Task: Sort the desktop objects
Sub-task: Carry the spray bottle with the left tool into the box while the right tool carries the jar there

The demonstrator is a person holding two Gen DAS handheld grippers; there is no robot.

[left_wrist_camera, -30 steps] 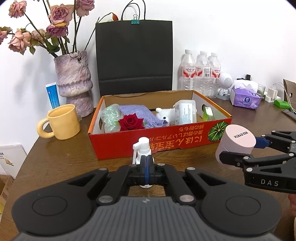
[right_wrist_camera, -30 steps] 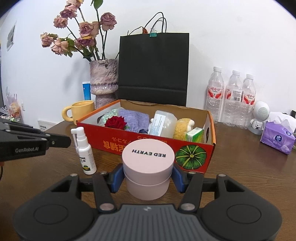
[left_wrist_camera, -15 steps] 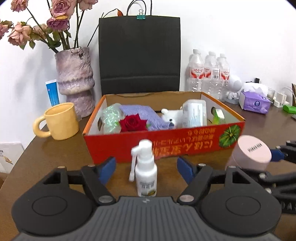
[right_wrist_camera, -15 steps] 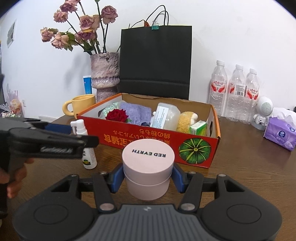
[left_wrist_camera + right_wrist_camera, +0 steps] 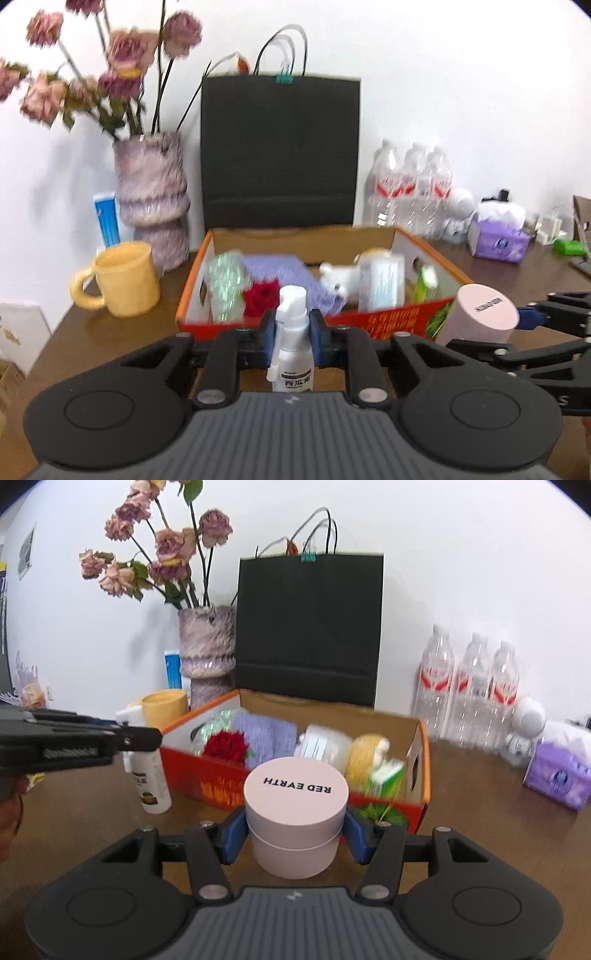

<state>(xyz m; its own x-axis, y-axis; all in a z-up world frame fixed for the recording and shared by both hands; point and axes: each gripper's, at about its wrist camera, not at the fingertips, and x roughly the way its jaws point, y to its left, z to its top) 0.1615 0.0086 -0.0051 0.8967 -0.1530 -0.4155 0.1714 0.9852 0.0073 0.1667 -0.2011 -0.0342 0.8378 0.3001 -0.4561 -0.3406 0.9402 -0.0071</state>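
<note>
The open red cardboard box (image 5: pixel 417 771) stands right ahead of both tools, its floor crowded, air above it clear. Bare brown table (image 5: pixel 480 794) lies right; yellow ceramic mug (image 5: pixel 125 278) blocks left.

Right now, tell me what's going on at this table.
A person is sorting desk items with two handheld grippers. The left gripper is closing on a white spray bottle; the right gripper grips a pink round jar. Both are near the front of the red cardboard box, which already holds several items.
</note>
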